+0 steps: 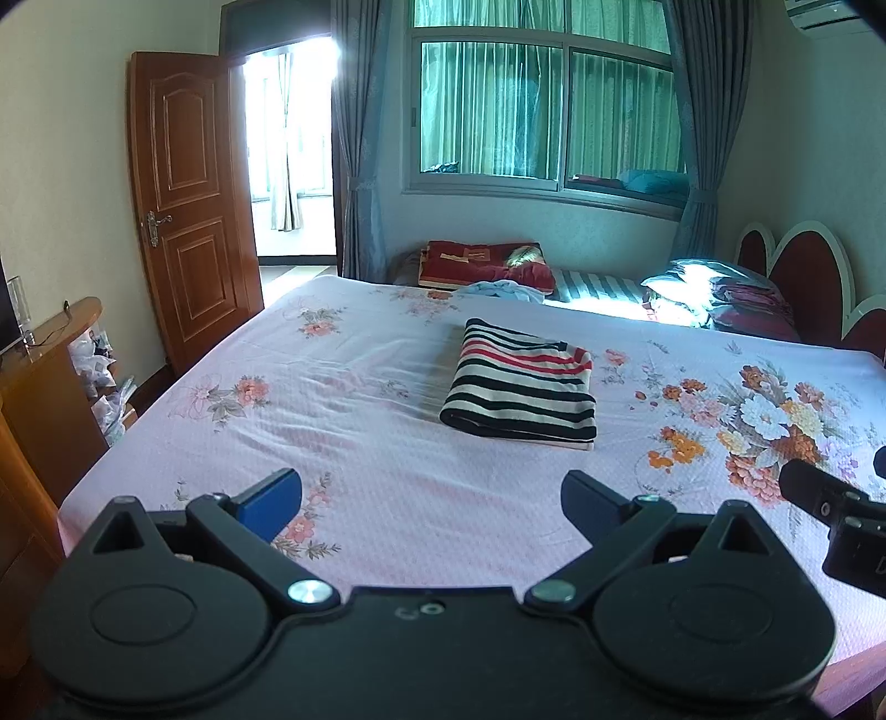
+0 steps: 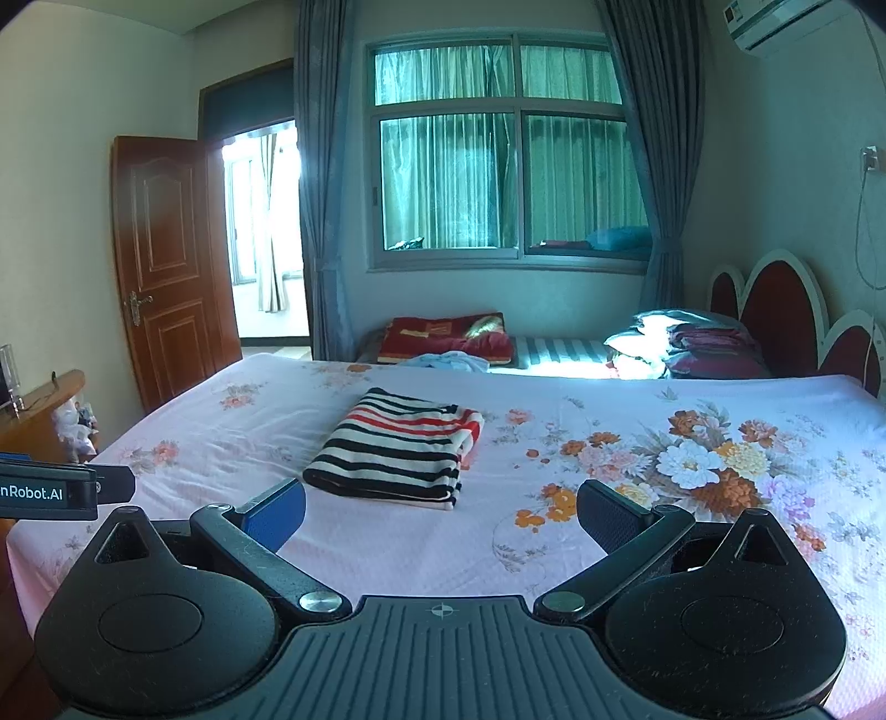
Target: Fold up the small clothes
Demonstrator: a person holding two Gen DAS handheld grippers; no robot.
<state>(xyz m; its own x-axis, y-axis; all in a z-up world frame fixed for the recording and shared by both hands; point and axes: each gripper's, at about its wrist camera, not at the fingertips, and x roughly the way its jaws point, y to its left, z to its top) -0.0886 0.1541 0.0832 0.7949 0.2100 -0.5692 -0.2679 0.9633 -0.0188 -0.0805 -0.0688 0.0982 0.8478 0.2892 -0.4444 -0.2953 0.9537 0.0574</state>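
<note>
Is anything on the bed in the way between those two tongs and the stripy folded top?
Nothing visible. Both the left tongs and right tongs hang open over bare floral bedsheet, and only sheet lies between them and the striped garment. Other clothes sit far behind it.

I'm working in a home bedroom: a wide bed (image 2: 554,531) under a pink flowered sheet (image 1: 387,498) fills most of both views, with a red and white scalloped headboard (image 2: 775,310) against the right wall and pillows (image 2: 681,343) piled beside it. Behind the bed I see a big window (image 2: 498,166) with grey-blue curtains (image 2: 321,194), an air conditioner (image 2: 775,22) high on the wall, and folded red bedding (image 1: 482,266) below the sill. A brown panelled door (image 1: 188,210) stands open on the left, next to a wooden cabinet (image 1: 50,387).
</note>
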